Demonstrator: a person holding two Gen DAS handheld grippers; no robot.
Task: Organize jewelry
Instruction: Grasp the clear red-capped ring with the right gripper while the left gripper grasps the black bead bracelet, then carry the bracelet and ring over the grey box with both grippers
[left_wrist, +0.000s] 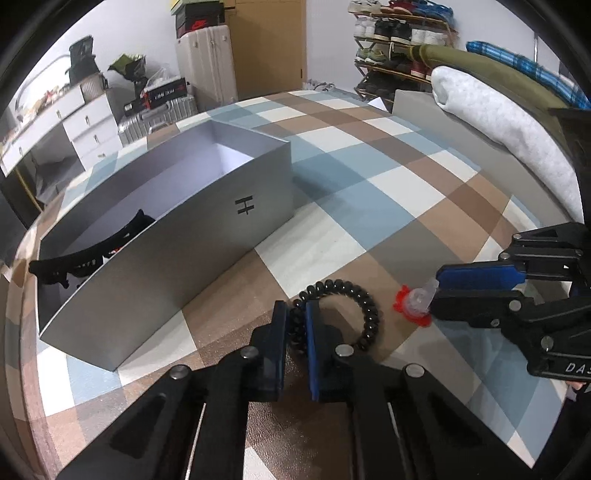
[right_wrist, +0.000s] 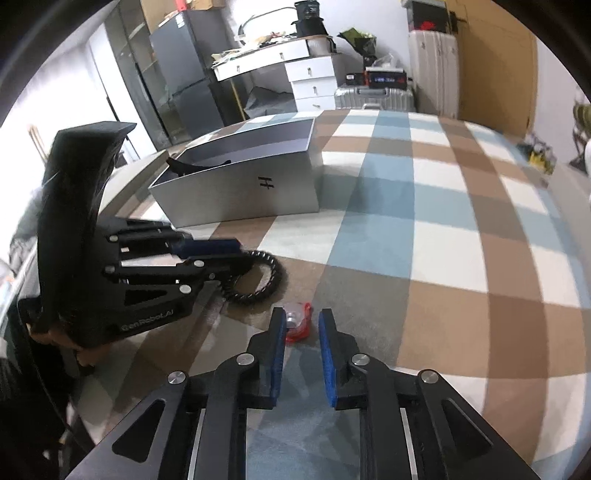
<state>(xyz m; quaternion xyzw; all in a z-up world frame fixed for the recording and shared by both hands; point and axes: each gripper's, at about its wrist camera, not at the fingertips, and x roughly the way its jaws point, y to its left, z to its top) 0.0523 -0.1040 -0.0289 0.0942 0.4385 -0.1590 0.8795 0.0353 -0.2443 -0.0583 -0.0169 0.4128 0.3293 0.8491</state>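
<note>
A surface covered by a checked cloth (left_wrist: 369, 155) in blue, brown and white is seen in the foreground. Beyond its far edge, a white suitcase (left_wrist: 207, 62) is stood against a pale wall, with a silver suitcase (left_wrist: 159, 114) nearer and to its left. A white desk with drawers (right_wrist: 295, 70) is placed further left, cluttered on top. A shoe rack (left_wrist: 399, 40) is set at the far right. A dark glass-fronted cabinet (right_wrist: 173, 74) is seen at the far left.

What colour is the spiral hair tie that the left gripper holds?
Black; the spiral hair tie shows best in the left wrist view.
</note>
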